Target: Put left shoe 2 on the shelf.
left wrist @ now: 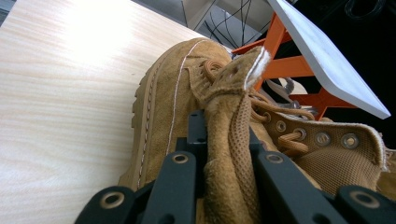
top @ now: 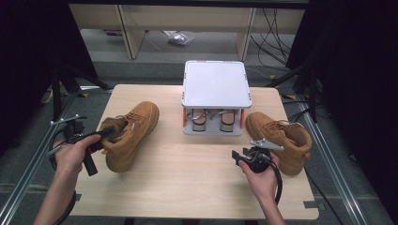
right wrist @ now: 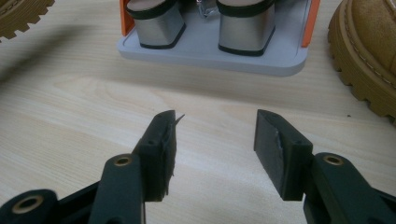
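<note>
Two tan suede boots lie on the wooden table. My left gripper is shut on the collar of the left boot. In the left gripper view the suede and mesh collar is pinched between the black jaws of the left gripper. The right boot rests at the table's right side. Just left of it, my right gripper hovers low over the table. In the right gripper view the right gripper is open, with bare wood between its pads.
A white shoe rack with orange posts stands at the back middle of the table. A pair of block-heeled shoes sits on its lower shelf. The right boot's treaded sole lies close to my right gripper. Cables and table legs lie on the floor beyond.
</note>
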